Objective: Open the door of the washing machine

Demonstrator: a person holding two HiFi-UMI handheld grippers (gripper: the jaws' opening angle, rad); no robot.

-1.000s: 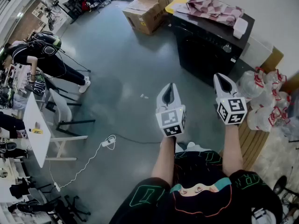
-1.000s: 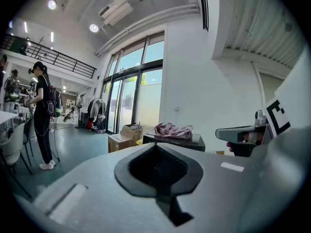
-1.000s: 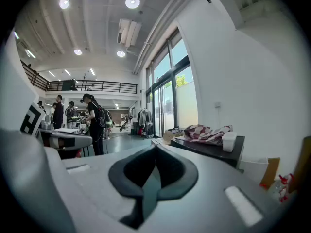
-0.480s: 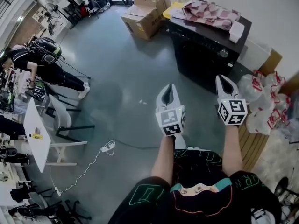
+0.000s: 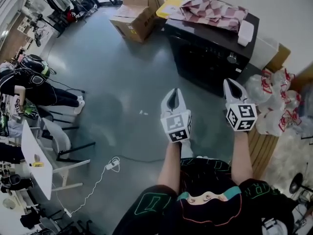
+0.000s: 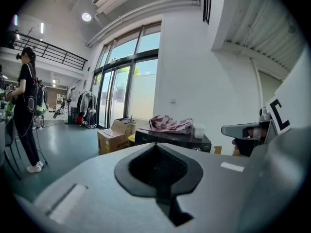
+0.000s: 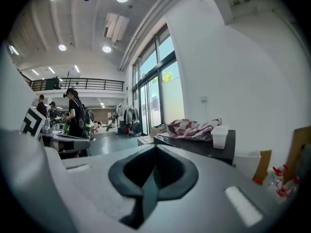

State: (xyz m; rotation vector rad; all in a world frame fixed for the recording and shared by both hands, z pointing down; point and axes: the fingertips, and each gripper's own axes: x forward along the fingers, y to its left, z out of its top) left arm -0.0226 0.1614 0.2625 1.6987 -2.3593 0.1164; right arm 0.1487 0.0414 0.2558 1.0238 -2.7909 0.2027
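Washing machine upright, front facing lower left

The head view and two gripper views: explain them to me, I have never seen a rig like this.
No robot here: a person wears a head camera and holds a two-jaw tool in each hand. The head view looks down on the left gripper and the right gripper, both shut and empty. The other two pictures come from cameras riding on those grippers, looking along their jaws. Ahead stands a black washing machine, door apparently closed, with a checked cloth and a small white tub on top.
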